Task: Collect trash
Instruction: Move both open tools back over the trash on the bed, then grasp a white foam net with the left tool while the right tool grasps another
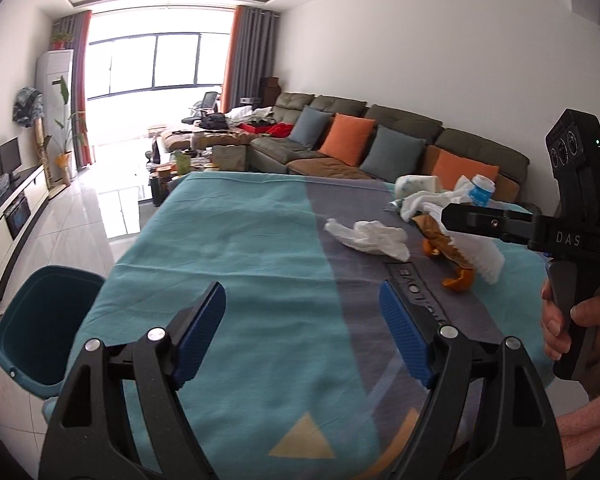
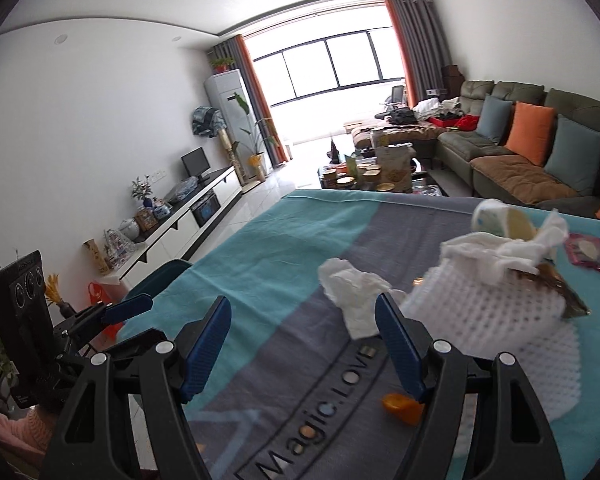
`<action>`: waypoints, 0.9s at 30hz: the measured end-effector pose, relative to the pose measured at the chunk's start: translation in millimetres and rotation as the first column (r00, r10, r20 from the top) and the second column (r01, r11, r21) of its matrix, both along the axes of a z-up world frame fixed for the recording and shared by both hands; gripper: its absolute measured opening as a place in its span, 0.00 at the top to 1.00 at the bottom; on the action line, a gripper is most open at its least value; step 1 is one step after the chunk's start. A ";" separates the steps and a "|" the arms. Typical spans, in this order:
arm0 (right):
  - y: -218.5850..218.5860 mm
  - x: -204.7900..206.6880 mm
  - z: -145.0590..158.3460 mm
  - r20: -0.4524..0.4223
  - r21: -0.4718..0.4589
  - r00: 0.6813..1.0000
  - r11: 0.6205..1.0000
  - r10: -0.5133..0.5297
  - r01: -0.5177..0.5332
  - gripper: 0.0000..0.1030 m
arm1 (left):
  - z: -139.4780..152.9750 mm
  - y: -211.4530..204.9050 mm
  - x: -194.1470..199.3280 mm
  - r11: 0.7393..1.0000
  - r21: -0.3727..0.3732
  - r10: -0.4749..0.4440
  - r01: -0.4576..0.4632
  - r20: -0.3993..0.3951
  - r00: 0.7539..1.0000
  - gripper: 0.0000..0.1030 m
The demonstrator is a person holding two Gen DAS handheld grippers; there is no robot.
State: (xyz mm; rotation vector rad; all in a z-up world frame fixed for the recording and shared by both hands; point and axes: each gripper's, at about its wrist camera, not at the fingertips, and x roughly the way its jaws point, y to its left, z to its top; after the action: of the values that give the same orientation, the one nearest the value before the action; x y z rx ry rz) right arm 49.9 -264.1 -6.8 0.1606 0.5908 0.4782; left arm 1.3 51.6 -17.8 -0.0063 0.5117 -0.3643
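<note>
Trash lies on the cloth-covered table (image 1: 228, 240): a crumpled white tissue (image 1: 370, 236) (image 2: 354, 294), a white foam fruit net (image 2: 488, 304) (image 1: 486, 256), orange peel (image 1: 458, 278) (image 2: 402, 402), a brown wrapper (image 1: 436, 232), more tissues and a paper cup (image 2: 496, 220) behind. My left gripper (image 1: 302, 332) is open and empty over the table's near edge, short of the tissue. My right gripper (image 2: 302, 346) is open and empty, its right finger (image 2: 400, 350) close beside the tissue and foam net. It also shows in the left wrist view (image 1: 480, 226).
A teal waste bin (image 1: 40, 328) stands on the floor at the table's left side, also in the right wrist view (image 2: 156, 280). A pink packet (image 2: 588, 254) lies far right on the table. A sofa (image 1: 380, 144) and a cluttered coffee table (image 2: 372, 176) stand beyond.
</note>
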 end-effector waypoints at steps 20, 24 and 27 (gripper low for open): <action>-152.7 9.1 -61.9 -0.216 0.074 0.914 0.928 -0.342 0.365 0.25 | 0.9 -151.1 70.1 0.951 -0.016 -0.309 0.309 -0.121 0.943 0.24; -151.9 15.3 -67.3 -0.258 0.089 0.917 0.938 -0.304 0.336 0.24 | -1.6 -163.6 86.9 0.947 -0.044 -0.321 0.318 -0.160 0.933 0.28; -148.9 17.6 -71.8 -0.284 0.098 0.919 0.946 -0.272 0.310 0.24 | -4.8 -168.1 96.7 0.942 -0.076 -0.334 0.325 -0.193 0.923 0.42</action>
State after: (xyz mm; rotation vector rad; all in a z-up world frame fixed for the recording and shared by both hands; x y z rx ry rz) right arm 67.5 -413.0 -78.6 0.4485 0.7833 0.2067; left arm 98.0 -116.5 -22.6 0.0012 0.7100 -0.7111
